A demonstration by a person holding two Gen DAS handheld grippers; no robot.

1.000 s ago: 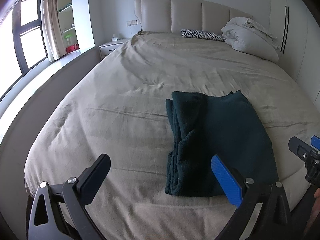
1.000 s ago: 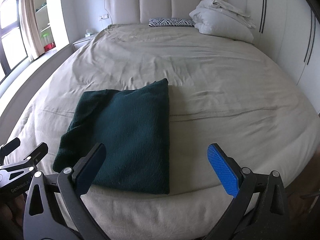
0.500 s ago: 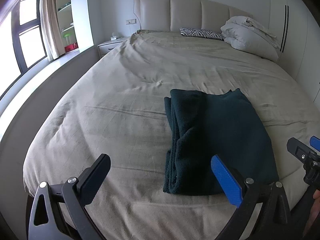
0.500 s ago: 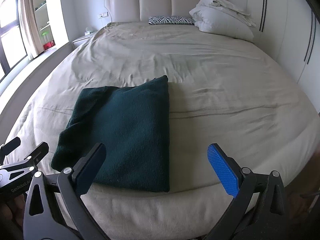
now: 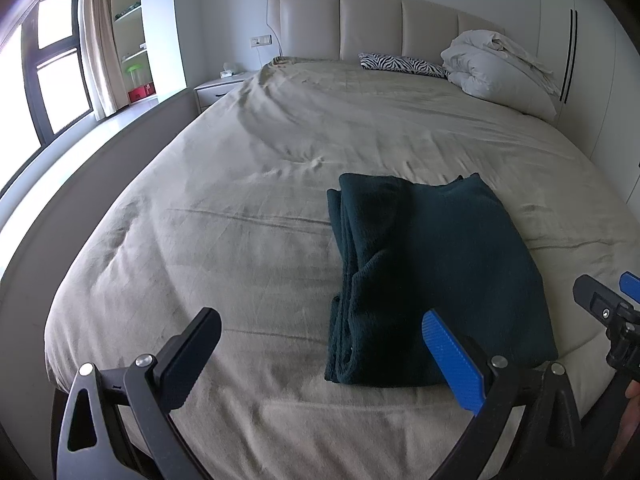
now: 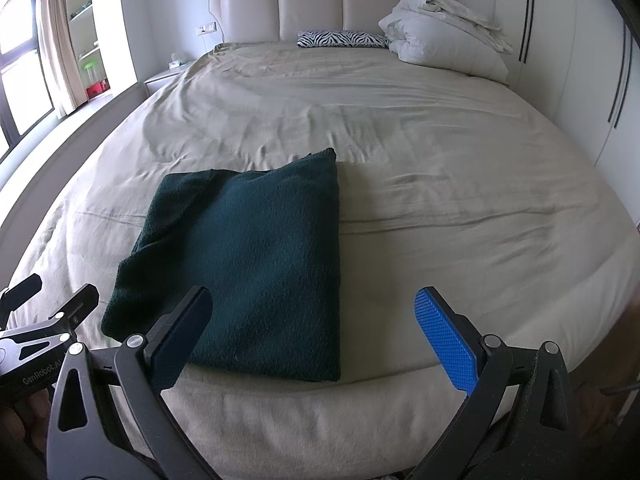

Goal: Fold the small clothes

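Observation:
A dark green knitted garment (image 5: 432, 268) lies folded into a flat rectangle near the foot of the bed (image 5: 248, 216); its stacked layer edges show along the left side. In the right wrist view the same garment (image 6: 248, 264) lies left of centre. My left gripper (image 5: 320, 356) hangs open above the bed's front edge, just short of the garment's near left corner, holding nothing. My right gripper (image 6: 316, 336) is open too, empty, over the garment's near right edge. Each gripper's tip shows at the edge of the other's view.
The beige bedspread (image 6: 460, 184) is lightly creased. A zebra-print pillow (image 5: 400, 65) and a bundled white duvet (image 5: 500, 72) lie by the padded headboard (image 5: 360, 24). A nightstand (image 5: 218, 90), shelves and a window (image 5: 56, 80) stand on the left; wardrobe doors (image 6: 580, 60) on the right.
Both grippers have drawn back and risen slightly from the bed, so the garment sits a little farther away. Both stayed open; the garment has not moved.

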